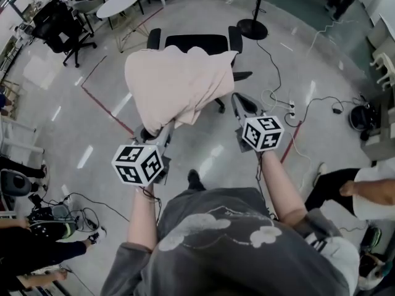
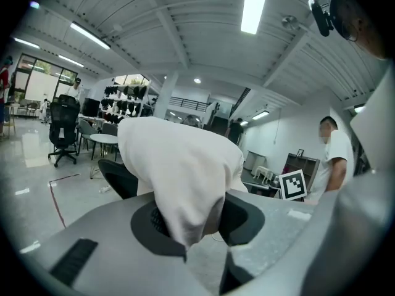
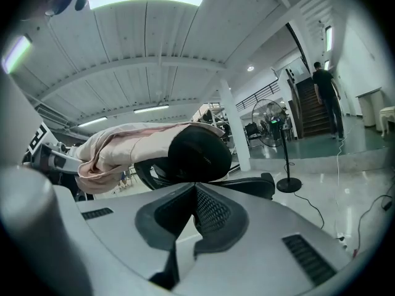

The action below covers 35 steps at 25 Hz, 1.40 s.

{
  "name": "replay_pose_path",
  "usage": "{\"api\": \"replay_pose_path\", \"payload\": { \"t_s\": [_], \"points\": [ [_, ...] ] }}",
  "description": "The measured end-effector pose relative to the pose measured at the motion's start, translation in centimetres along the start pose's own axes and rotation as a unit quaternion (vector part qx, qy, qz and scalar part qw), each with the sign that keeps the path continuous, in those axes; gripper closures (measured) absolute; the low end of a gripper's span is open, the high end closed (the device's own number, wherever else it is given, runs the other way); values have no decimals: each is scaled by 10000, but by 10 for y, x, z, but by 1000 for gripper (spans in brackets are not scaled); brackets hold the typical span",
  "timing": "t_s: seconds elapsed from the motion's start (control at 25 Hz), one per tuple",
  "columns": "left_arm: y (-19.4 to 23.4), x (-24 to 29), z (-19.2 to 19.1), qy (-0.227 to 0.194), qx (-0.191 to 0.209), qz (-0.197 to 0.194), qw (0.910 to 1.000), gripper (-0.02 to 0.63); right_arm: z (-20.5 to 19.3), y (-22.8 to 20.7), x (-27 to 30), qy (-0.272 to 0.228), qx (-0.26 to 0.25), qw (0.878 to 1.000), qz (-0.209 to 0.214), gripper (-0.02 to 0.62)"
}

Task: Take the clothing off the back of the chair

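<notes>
Polished grey floor (image 1: pixel 308 73) with red tape lines spreads under everything, and loose cables (image 1: pixel 279 97) trail across it to the right.

Nearest the person, the left tool (image 2: pixel 196 224) pinches a hanging fold of the pale clothing (image 1: pixel 179 85) between its pads. The right tool (image 3: pixel 195 193) is pressed together with nothing in it, and it points at the chair (image 1: pixel 197 42) from just beside the cloth's right edge.

The grip looks thin. Only a bunched corner sits in the left tool, so a hard pull could probably slide the fabric out before its weight comes off the backrest. Most of the cloth is draped over the top of the chair, and a pull toward the person instead of upward might catch it on the backrest or an armrest. It might also turn or roll the chair, which looks like an office type on a wheeled base. With the right tool idle, one pinch carries the whole load.

From the left tool the clothing rises up and away and spreads wide over the chair back. Its far edge lies on the black top of the backrest. Seen from the right tool, it is a rumpled band up and to the left, apart from the closed tips.

Beyond the chair stands a fan stand (image 1: pixel 252 26) on its round base.
</notes>
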<state>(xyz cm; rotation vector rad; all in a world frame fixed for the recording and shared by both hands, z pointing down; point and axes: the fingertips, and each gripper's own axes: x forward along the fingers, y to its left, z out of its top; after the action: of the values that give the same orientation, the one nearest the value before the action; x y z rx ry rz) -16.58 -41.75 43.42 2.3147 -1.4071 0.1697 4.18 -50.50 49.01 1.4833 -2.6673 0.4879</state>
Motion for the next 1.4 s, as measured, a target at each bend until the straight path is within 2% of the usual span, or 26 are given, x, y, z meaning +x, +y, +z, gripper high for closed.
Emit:
{"api": "replay_pose_path", "payload": {
  "t_s": [0.56,0.8,1.08,1.4],
  "points": [
    [-65,-65,-51,-68,-244,433,9987,502,-21,15,-108,25,-67,9995,311,601],
    [-95,-96,-69,-233,-444,476,9976,506,-41,25,-151,147,-44,9987,496,601],
    [-119,-124,-84,-186,-478,480,9975,508,-48,33,-173,92,112,9983,566,601],
    [-125,-152,-96,-221,-443,387,9980,511,-51,51,-190,1,99,9987,507,601]
  ]
}}
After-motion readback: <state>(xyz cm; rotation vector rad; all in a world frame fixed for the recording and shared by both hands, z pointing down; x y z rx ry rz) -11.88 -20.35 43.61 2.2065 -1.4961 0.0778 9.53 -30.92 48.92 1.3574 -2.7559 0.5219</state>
